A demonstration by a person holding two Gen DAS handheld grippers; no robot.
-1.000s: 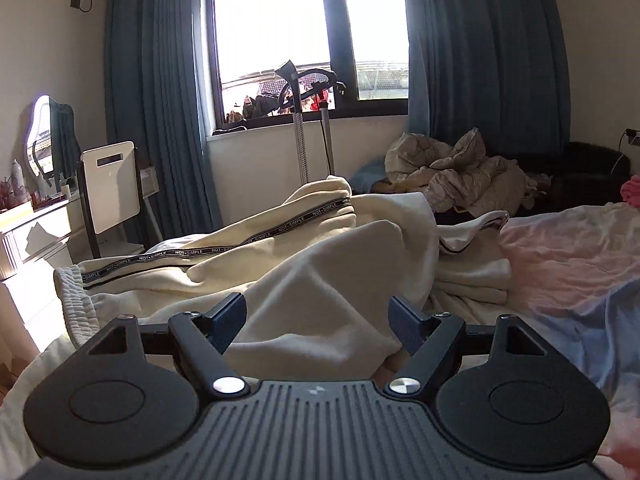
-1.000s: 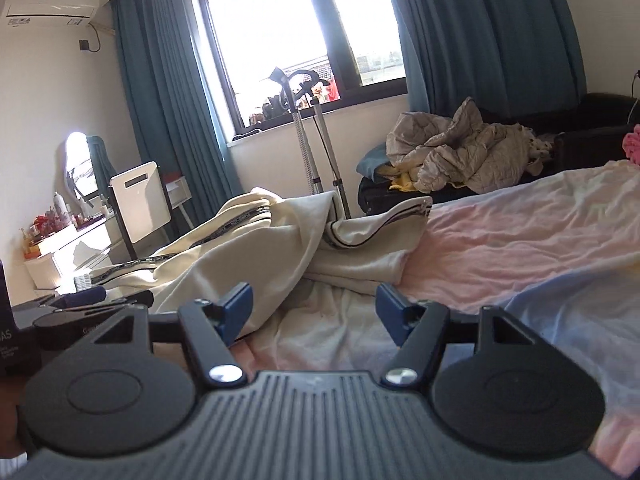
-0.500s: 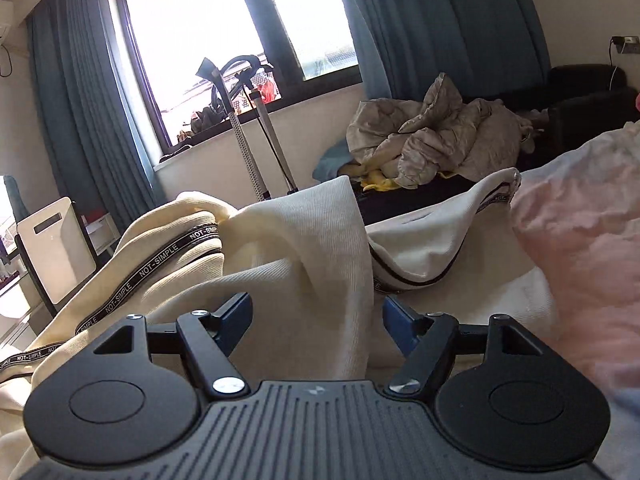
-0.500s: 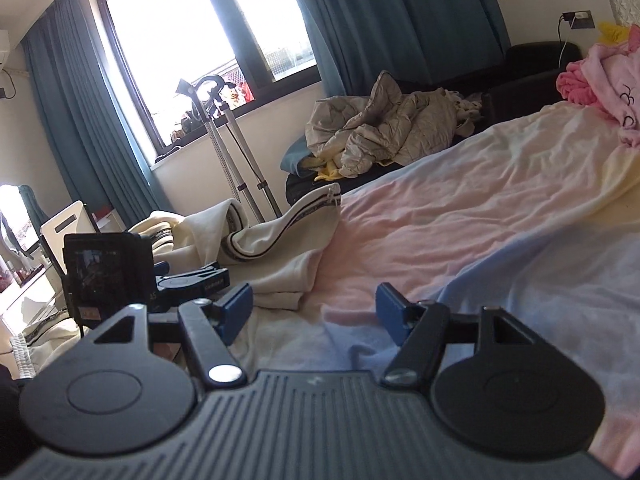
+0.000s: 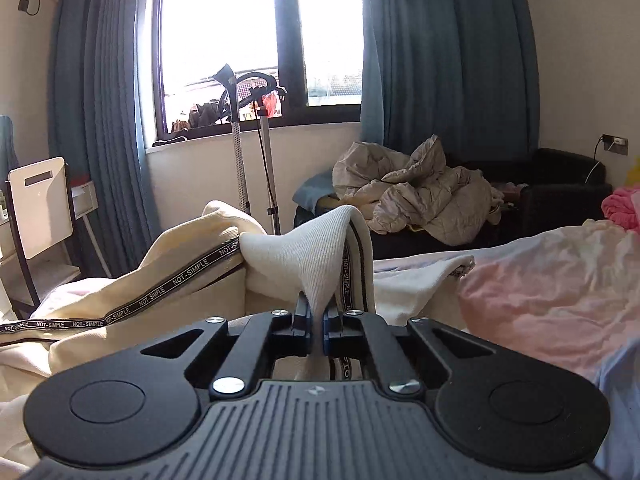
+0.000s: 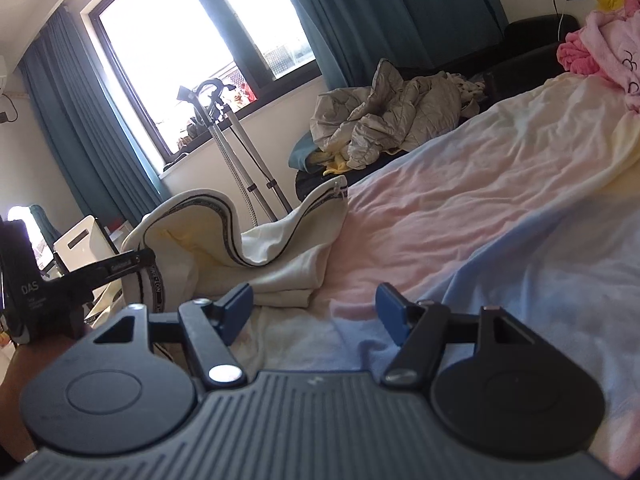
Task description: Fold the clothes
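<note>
A cream garment (image 5: pixel 168 276) with a black lettered stripe lies bunched on the bed. My left gripper (image 5: pixel 316 324) is shut on a fold of its ribbed cream fabric, pulled up into a peak. In the right wrist view the same garment (image 6: pixel 280 252) lies at the left on the sheet, with the left gripper (image 6: pixel 132 262) reaching into it. My right gripper (image 6: pixel 314 310) is open and empty, low over the sheet just right of the garment.
The bed sheet (image 6: pixel 460 208) is pink, cream and pale blue. A pink garment (image 6: pixel 600 52) lies at its far right. A crumpled beige quilt (image 5: pixel 416 192) sits on a dark sofa. Crutches (image 5: pixel 248 148) stand under the window. A white chair (image 5: pixel 40 208) is at left.
My left gripper has closed on a fold of the cream garment and lifted it. My right gripper has swung right over the sheet and stays open.
</note>
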